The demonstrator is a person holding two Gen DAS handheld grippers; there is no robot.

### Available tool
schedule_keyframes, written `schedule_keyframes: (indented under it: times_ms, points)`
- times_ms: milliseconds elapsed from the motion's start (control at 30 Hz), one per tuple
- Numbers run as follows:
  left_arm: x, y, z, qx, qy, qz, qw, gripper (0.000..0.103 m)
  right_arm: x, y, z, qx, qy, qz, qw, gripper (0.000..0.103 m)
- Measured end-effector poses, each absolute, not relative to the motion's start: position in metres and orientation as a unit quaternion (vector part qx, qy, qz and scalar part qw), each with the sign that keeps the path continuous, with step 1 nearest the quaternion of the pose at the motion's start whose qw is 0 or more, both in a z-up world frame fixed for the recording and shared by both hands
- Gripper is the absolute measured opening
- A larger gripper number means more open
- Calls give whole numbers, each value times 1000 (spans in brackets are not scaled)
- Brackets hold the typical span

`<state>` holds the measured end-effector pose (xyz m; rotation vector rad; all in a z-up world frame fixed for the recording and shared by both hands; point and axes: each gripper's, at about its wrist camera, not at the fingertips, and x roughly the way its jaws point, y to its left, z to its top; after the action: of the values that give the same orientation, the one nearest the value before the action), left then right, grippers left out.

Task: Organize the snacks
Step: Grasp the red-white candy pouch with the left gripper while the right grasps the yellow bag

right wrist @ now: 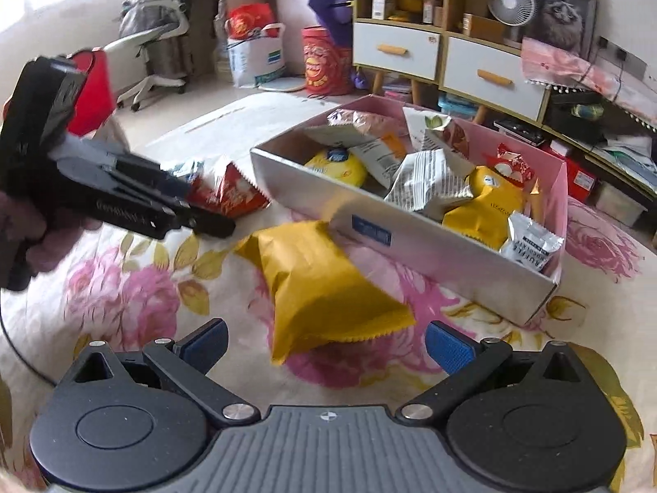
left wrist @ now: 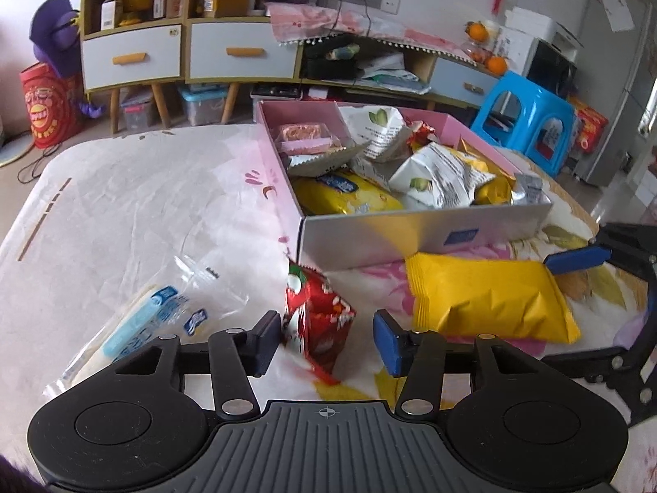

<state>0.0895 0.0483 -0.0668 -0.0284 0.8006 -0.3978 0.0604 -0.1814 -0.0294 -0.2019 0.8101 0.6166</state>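
Note:
A small red snack packet (left wrist: pixel 318 320) stands on the flowered tablecloth between the fingers of my left gripper (left wrist: pixel 327 342). The left pad is at the packet's edge, while a gap shows before the right pad, so the jaws stand open around it. A large yellow snack bag (left wrist: pixel 488 300) (right wrist: pixel 320 287) lies in front of the silver and pink box (left wrist: pixel 410 238) (right wrist: pixel 435 254), which holds several snack packs. My right gripper (right wrist: pixel 327 349) is open wide, with the yellow bag's near end between its fingertips and untouched. From the right wrist view, the left gripper (right wrist: pixel 205 213) reaches over the red packet (right wrist: pixel 234 197).
A clear plastic bag (left wrist: pixel 156 320) with blue and white packets lies left of the red packet. The table's far edge (left wrist: pixel 123 135) is close behind. Beyond it stand a white-drawer cabinet (left wrist: pixel 131 57), a blue stool (left wrist: pixel 529 123) and a red bucket (left wrist: pixel 49 111).

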Motion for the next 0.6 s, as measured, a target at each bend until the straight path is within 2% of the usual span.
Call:
schedule_keyframes:
  times_ms: [267,333,600]
  points:
    - [94,48,-66,-37,390,-180,902,42,72,-161,-34,-98,384,289,872,93]
    - [93,49,-66,-34,391,-177,902,37,73,-158,-34,-104,382,283,874,88]
    - [88,56,-58,-29,395,-161,904,29,74,-161,-31,-103,395,284,868,69]
